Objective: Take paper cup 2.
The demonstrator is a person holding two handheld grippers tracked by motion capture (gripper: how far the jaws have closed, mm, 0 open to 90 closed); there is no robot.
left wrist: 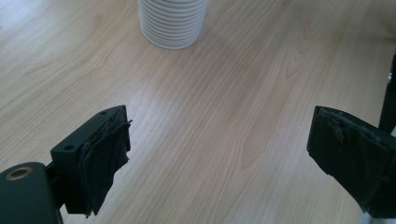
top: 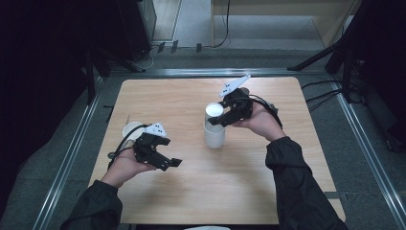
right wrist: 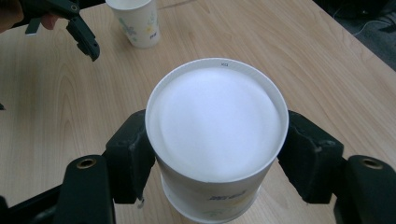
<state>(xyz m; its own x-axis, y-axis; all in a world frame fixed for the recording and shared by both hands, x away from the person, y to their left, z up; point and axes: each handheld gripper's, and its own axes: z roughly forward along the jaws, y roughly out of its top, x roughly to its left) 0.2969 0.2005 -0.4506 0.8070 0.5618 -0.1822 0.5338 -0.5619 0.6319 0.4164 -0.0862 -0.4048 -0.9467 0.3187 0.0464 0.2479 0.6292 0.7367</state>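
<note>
A tall stack of white paper cups (top: 214, 128) was seen standing upright near the middle of the light wooden counter (top: 249, 177), slightly right of centre. In the left gripper view its ribbed lower part, made of many nested rims, was shown at the far edge of the frame (left wrist: 172, 23). In the right gripper view the top cup of the stack (right wrist: 215, 122) was seen from above, with a round white mouth and faint print on its side.

The right gripper (top: 221, 118), held in the person's right hand, was placed at the top of the stack from the right side. In the right gripper view its two black jaws were seen set against the opposite sides of the top cup just below the rim, clamped on it (right wrist: 215, 158). A white three-cornered plate was carried on top of this gripper.

The left gripper (top: 170, 163) was held in the person's left hand over the near left part of the counter, well apart from the stack. Its jaws were seen spread wide, with bare wood between them (left wrist: 219, 154).

A single white paper cup with a small printed pattern (top: 131, 130) was seen standing at the left side of the counter, just beyond the left gripper; it was also seen at the far edge of the right gripper view (right wrist: 135, 21).
</note>
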